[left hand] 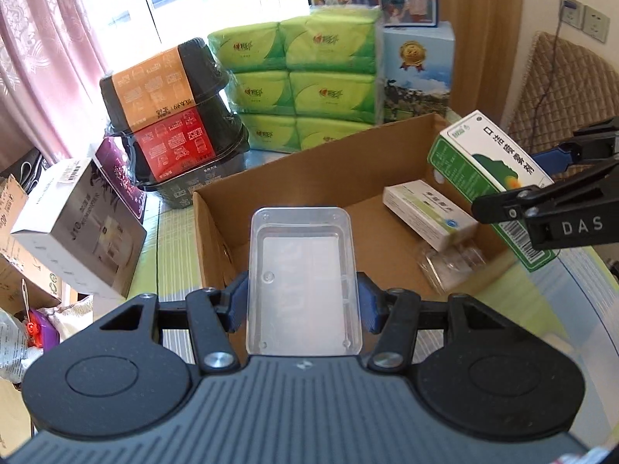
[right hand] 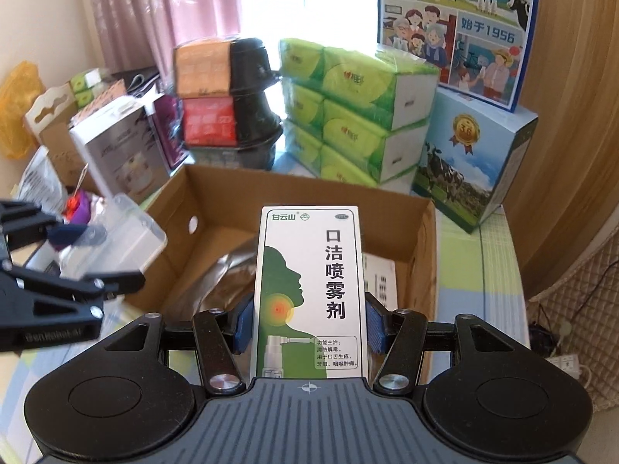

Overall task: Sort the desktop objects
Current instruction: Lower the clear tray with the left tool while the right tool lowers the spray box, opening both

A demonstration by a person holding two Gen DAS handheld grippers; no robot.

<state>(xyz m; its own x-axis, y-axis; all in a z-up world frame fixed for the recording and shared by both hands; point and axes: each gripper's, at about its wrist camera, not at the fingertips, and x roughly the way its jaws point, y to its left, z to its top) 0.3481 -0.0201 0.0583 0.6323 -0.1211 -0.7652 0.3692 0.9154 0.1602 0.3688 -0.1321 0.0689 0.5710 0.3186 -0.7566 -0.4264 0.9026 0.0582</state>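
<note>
Left tongs (left hand: 302, 301) nearest the left wrist cam: blue pads (left hand: 236, 303) clamped on both long sides of a clear plastic tray (left hand: 303, 270), tray open side up, pointing forward over the near-left part of the cardboard box (left hand: 294, 178). Tray looks lifted clear of the box wall; can't tell how high

Right tongs (right hand: 308, 323) clenched on a green-and-white spray box (right hand: 309, 290), pads on its two long edges, printed face toward the right wrist cam, long axis along the fingers. From the left cam the same spray box (left hand: 491, 178) sits tilted over the box's right wall, with the right tongs (left hand: 514, 201) reaching in from the right edge

Inside the cardboard box, left cam: small white medicine carton (left hand: 429, 212) lying flat near the right wall, crumpled clear wrapper (left hand: 448, 266) just beside it toward the near wall. Right cam shows a clear film (right hand: 224, 282) on the box floor and a white printed sheet (right hand: 381, 282) partly hidden behind the spray box

Box stands on the desk (right hand: 468, 270), which has a green/blue checked cover. Behind it: stacked green tissue packs (left hand: 309, 81), stacked black bowls with orange and red sleeves (left hand: 170, 116), blue milk cartons (left hand: 418, 73). White-grey box (left hand: 81, 224) to the left of the cardboard box

Left tongs (right hand: 96, 266) with the tray (right hand: 116, 236) are blurred at the left edge of the right cam
</note>
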